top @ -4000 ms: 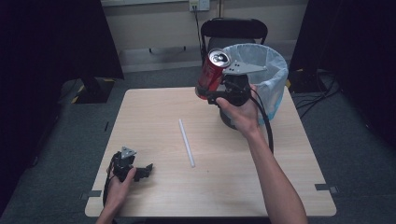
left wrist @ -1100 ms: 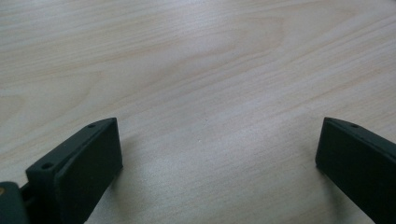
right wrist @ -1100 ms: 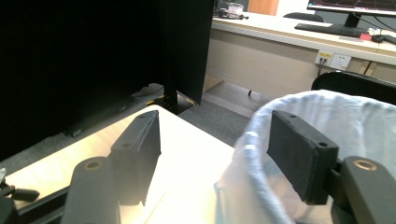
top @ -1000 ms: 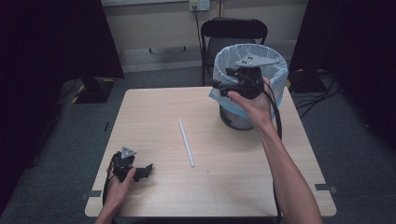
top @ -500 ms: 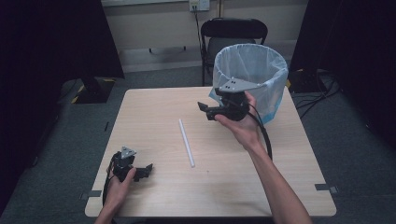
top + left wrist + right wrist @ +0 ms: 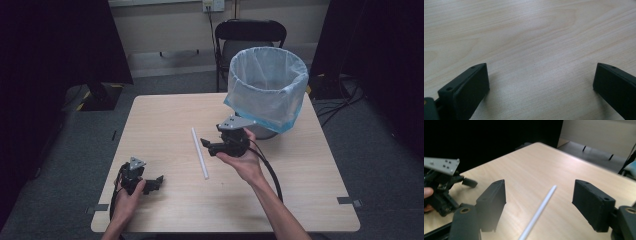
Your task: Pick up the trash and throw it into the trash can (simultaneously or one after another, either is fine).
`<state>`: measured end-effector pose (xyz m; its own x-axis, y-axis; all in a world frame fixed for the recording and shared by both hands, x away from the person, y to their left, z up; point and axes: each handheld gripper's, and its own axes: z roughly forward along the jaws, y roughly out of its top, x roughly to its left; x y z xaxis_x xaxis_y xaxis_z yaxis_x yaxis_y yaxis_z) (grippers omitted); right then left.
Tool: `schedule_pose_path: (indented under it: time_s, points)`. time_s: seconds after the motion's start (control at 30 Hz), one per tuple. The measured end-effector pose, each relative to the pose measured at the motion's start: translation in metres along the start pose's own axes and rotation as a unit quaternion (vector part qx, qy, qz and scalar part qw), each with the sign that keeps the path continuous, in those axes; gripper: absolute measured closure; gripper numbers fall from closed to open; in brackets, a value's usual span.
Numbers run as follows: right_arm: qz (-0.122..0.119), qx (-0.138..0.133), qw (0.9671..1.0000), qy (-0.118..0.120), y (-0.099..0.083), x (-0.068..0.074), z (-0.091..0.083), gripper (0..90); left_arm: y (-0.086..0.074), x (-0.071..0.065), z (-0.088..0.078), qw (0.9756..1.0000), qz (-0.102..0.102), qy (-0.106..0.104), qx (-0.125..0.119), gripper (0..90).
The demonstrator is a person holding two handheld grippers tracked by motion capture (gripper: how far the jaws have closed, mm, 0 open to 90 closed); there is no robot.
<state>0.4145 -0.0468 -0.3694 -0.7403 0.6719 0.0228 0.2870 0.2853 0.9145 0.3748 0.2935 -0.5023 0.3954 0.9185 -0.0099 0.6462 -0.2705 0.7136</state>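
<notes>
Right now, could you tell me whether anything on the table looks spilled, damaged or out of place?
Nothing stands out. A white straw lies loose and flat on the table, the lined bin stands upright at the far edge, and nothing has spilled.

Lab or studio: black curtains, taped floor.

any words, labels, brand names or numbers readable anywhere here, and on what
None can be read in these pictures.
The white straw, the wooden table and the bag-lined bin carry no print.
The grey plate on the right hand-held gripper shows only small holes, no lettering.
The wall outlet behind the chair is too small to tell any marking.
</notes>
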Motion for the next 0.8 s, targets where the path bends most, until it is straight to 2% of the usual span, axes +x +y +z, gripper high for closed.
schedule_pose_path:
  time_s: [0.23, 0.27, 0.4, 0.8]
  points:
    - [0.019, 0.035, 0.999, 0.018, -0.037, 0.011, 0.024, 32.5, 0.0, 0.0, 0.0, 1.0, 0.0, 0.0, 0.0, 0.0]
    - [0.02, 0.045, 0.9986, 0.02, -0.047, 0.014, 0.03, 35.4, 0.0, 0.0, 0.0, 1.0, 0.0, 0.0, 0.0, 0.0]
    - [0.032, 0.06, 0.9975, 0.021, -0.061, 0.019, 0.04, 38.2, 0.0, 0.0, 0.0, 1.0, 0.0, 0.0, 0.0, 0.0]
    - [0.027, 0.114, 0.9928, 0.025, -0.104, 0.03, 0.065, 52.1, 0.0, 0.0, 0.0, 1.0, 0.0, 0.0, 0.0, 0.0]
